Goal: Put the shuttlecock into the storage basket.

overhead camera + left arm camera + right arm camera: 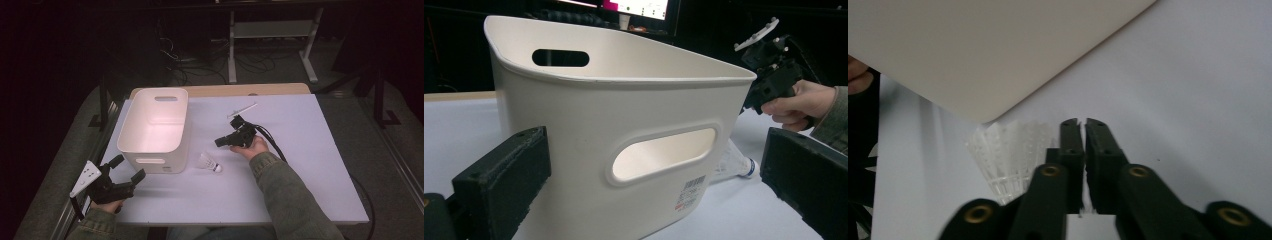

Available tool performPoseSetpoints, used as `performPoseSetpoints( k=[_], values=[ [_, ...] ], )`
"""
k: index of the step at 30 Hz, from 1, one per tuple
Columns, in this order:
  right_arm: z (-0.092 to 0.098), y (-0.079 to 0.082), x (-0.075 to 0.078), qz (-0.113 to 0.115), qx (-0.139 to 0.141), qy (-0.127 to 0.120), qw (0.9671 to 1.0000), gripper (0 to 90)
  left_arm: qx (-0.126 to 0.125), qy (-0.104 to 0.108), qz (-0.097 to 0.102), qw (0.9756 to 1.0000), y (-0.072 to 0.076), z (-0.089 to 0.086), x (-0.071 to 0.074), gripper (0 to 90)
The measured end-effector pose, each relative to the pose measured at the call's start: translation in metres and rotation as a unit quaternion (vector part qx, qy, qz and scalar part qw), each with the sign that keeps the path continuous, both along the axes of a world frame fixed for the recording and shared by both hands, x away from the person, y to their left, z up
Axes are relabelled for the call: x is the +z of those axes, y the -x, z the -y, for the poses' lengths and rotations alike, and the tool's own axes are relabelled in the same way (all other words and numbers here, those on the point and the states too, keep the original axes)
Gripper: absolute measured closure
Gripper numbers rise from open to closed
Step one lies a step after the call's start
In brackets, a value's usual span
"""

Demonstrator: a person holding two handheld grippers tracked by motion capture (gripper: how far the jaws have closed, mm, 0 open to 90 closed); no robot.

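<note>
Shuttlecock [209, 163], on its side on the bench [300, 165] just beside the white bin [155, 127], below-left of the nearer, nearly closed, empty right claw [220, 142]; left claw [127, 169] open, empty.

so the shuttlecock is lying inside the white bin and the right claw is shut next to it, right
Not quite. The shuttlecock lies on the table just outside the white bin, as the high view shows. The right claw is shut beside it, holding nothing.

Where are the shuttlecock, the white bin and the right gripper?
shuttlecock [209, 163]: high view, on its feather skirt.
white bin [589, 120]: left gripper view, on its near wall.
right gripper [1084, 131]: right gripper view, between its jaw tips.
</note>
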State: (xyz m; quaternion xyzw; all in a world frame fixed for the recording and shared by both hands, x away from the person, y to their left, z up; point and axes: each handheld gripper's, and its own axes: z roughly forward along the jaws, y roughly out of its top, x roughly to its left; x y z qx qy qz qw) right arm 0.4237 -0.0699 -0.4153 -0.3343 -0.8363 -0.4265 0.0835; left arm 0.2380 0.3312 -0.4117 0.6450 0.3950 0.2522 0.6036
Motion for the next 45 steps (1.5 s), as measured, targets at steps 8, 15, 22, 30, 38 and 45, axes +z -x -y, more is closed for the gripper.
performPoseSetpoints(
  k=[8,15,22,30,38,45],
  values=[
    [-0.004,0.009,0.009,0.014,0.008,-0.004,0.9999,47.5,0.001,0.0,0.0,1.0,0.0,0.0,0.0,0.0],
    [-0.008,0.018,0.012,0.009,0.027,0.009,0.9995,25.6,0.002,0.0,0.0,1.0,0.0,0.0,0.0,0.0],
    [-0.008,0.026,0.016,0.014,0.049,0.004,0.9987,13.2,0.002,0.0,0.0,1.0,0.0,0.0,0.0,0.0],
    [-0.001,0.04,0.017,0.024,0.084,0.002,0.9961,11.9,0.002,-0.002,0.001,1.0,0.0,0.0,0.0,0.0],
    [0.006,0.07,0.015,0.019,0.149,0.015,0.9885,13.0,0.003,-0.002,0.001,1.0,0.0,0.0,0.0,0.0],
    [0.017,0.092,0.008,0.025,0.177,0.037,0.9831,12.9,0.003,-0.003,0.0,1.0,0.001,0.0,0.0,0.0]
  ],
)
